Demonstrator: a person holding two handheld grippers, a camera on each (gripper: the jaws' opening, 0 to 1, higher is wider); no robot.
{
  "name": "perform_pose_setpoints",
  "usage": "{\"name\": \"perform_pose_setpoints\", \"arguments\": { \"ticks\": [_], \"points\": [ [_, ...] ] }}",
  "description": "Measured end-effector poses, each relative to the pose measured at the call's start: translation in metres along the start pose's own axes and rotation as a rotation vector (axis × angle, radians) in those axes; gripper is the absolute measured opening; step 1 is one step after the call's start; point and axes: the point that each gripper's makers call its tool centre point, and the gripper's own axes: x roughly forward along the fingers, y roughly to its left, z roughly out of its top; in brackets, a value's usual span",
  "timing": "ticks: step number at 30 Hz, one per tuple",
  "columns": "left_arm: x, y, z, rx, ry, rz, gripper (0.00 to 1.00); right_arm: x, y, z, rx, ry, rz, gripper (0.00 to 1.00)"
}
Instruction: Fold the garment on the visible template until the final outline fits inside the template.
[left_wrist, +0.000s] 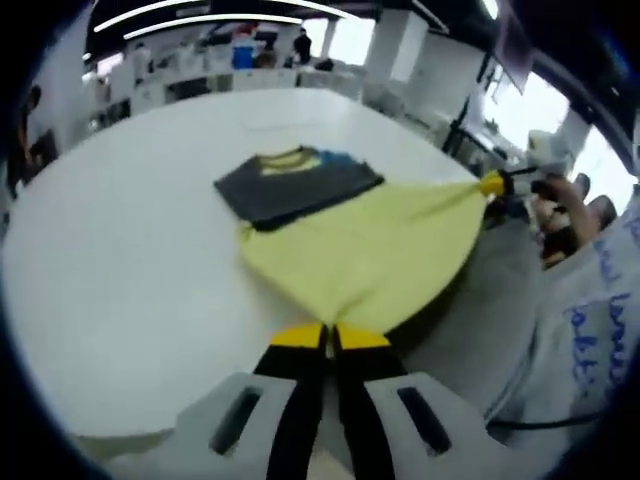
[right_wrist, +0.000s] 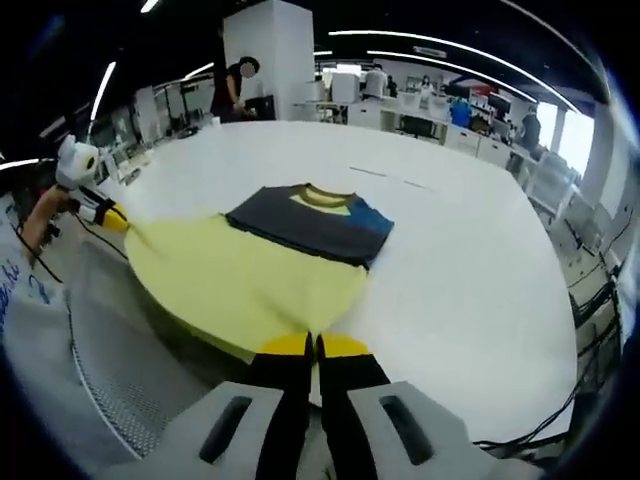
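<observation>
Both grippers, left (left_wrist: 330, 335) and right (right_wrist: 312, 345), clamp the shirt (left_wrist: 370, 245) hem, stretched off the table (left_wrist: 130, 270). Mid-fold; next, carry hem far over the dark panel (left_wrist: 300, 188).

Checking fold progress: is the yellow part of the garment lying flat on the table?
No: the yellow part is stretched off the table edge, held by both grippers.

template hidden; garment (left_wrist: 370, 250) hem between tongs unseen

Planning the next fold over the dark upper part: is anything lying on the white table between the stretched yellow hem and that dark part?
Nothing visible does. Both grippers, left and right, grip the yellow fabric's hem; the dark grey folded upper part and the white round table around it carry no other object.
</observation>
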Motion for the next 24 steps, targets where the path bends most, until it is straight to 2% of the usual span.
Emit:
{"name": "perform_pose_setpoints", "arguments": {
  "ticks": [7,12,18,24],
  "points": [
    [-0.016,-0.012,0.015,0.054,-0.034,0.001,0.0,-0.015,-0.001,0.009,-0.02,-0.034,-0.006,0.02],
    [-0.027,-0.017,0.022,0.077,-0.048,0.01,0.0,-0.029,0.001,0.021,-0.035,-0.08,-0.018,0.02],
    [-0.045,-0.017,0.029,0.104,-0.069,0.047,0.0,-0.045,0.001,0.029,-0.054,-0.108,-0.035,0.02],
    [-0.054,-0.022,0.031,0.118,-0.087,0.055,0.0,-0.054,0.008,0.034,-0.066,-0.129,-0.035,0.02]
  ]
}}
